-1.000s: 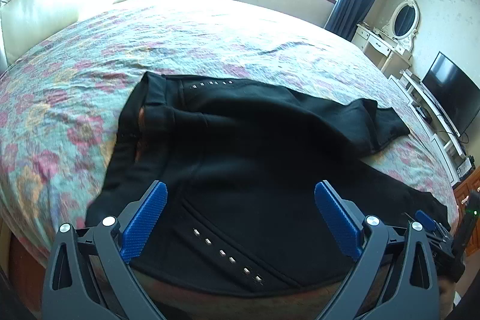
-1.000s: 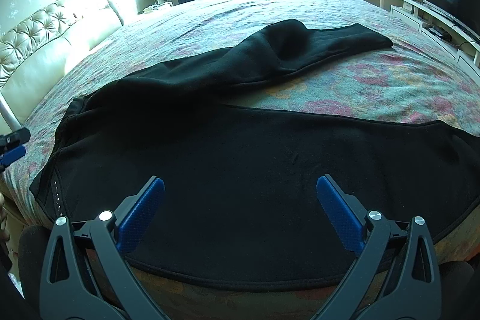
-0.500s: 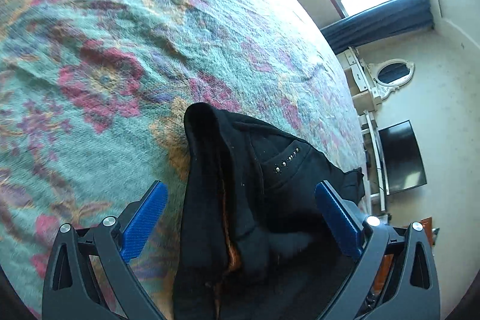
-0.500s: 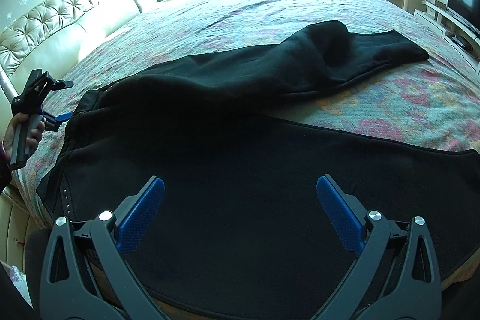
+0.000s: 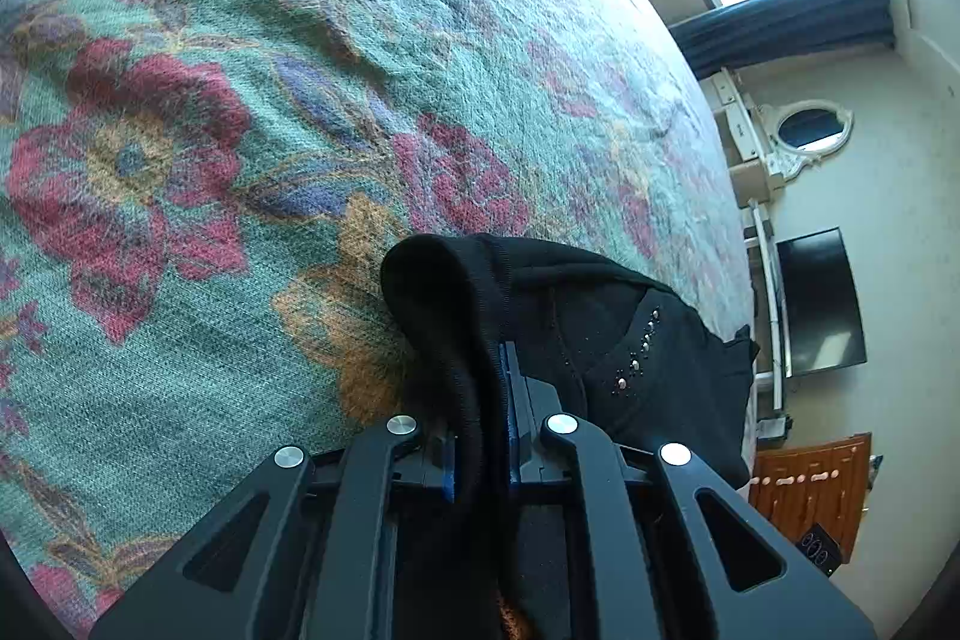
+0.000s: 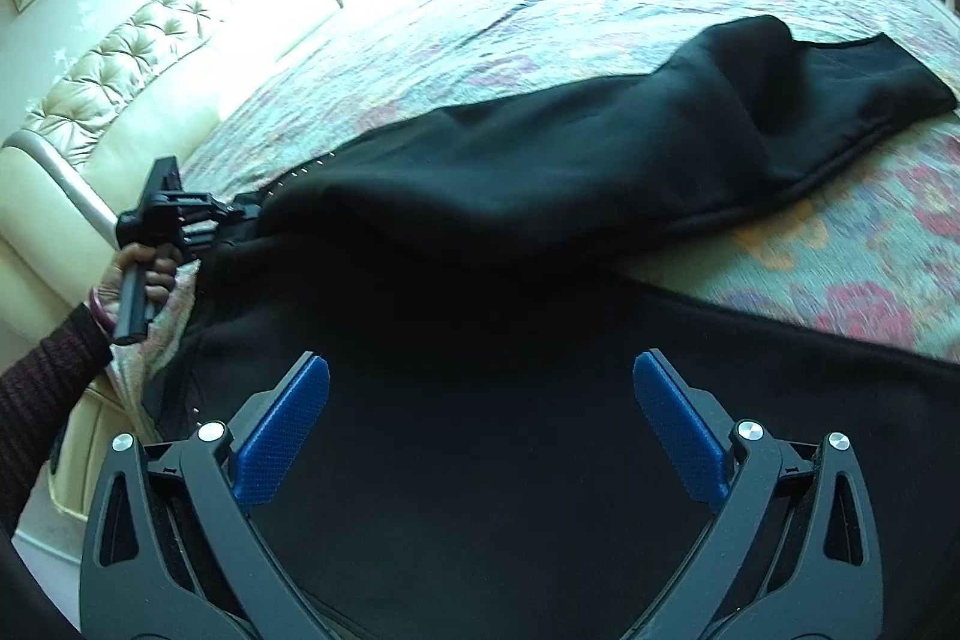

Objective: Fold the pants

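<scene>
Left wrist view: close on the floral bedspread [image 5: 252,112] and one corner of the black pants [image 5: 576,316] at the waistband, a row of metal studs [image 5: 639,352] visible on the cloth. The left gripper [image 5: 480,430] has just closed; its blue fingers [image 5: 511,400] are clenched on a raised fold of the waistband, fabric pinched between the pads. This view does not show how the rest of the garment lies.

Right wrist view: the pants spread across the bed, the near leg running under the camera, the far leg [image 6: 750,112] lying angled toward the right. At left, a hand [image 6: 141,274] in a dark knit sleeve [image 6: 42,388] holds the left gripper at the waistband end. Right gripper [image 6: 480,424]: fingers [image 6: 282,436] spread wide above the near leg, nothing between them; contact with the cloth cannot be told.
</scene>
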